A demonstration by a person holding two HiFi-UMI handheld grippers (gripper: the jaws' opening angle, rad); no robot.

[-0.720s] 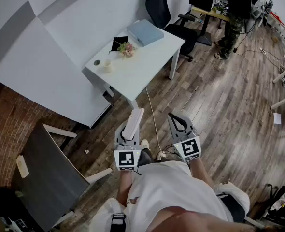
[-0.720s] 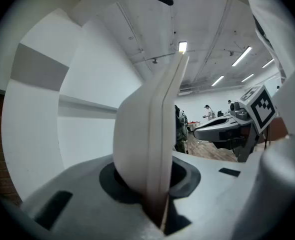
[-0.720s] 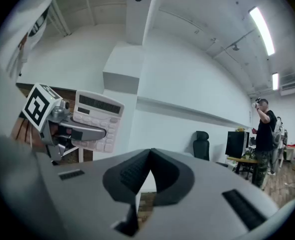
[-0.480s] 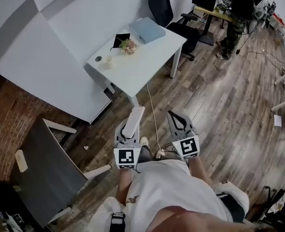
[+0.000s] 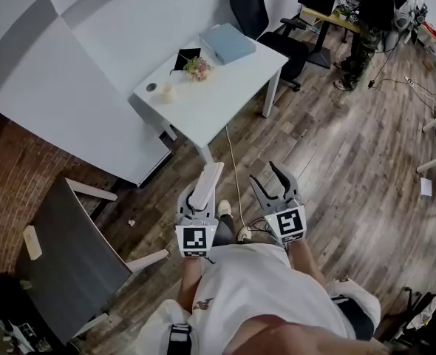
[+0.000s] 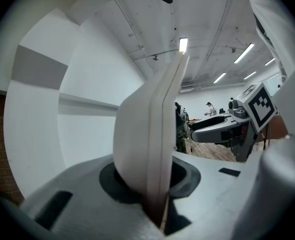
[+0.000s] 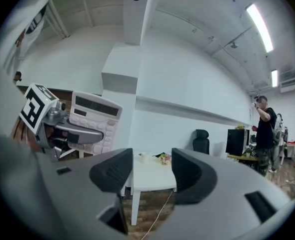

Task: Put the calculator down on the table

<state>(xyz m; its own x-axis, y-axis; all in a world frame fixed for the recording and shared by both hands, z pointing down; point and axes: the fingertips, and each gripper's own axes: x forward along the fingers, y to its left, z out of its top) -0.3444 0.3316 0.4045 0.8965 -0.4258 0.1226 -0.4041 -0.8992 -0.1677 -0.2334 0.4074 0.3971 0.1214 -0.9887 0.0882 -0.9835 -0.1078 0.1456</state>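
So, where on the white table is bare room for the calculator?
The near half of the white table is bare, from the cup and flowers to the front edge. The far end is crowded: blue box, black object.

table [image 5: 229, 95] front bare; cup [image 5: 166, 93], flowers [image 5: 197, 68], box [image 5: 227, 43] at back

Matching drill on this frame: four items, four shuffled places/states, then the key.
Column A
1. white desk calculator
2. right gripper
3. pale blue flat box
4. black office chair

Column B
a. lying on the white table, at its far corner
b. fingers apart, nothing between them
c. clamped on edge in the left gripper
d. standing beyond the table's far end

Pairs: 1-c, 2-b, 3-a, 4-d
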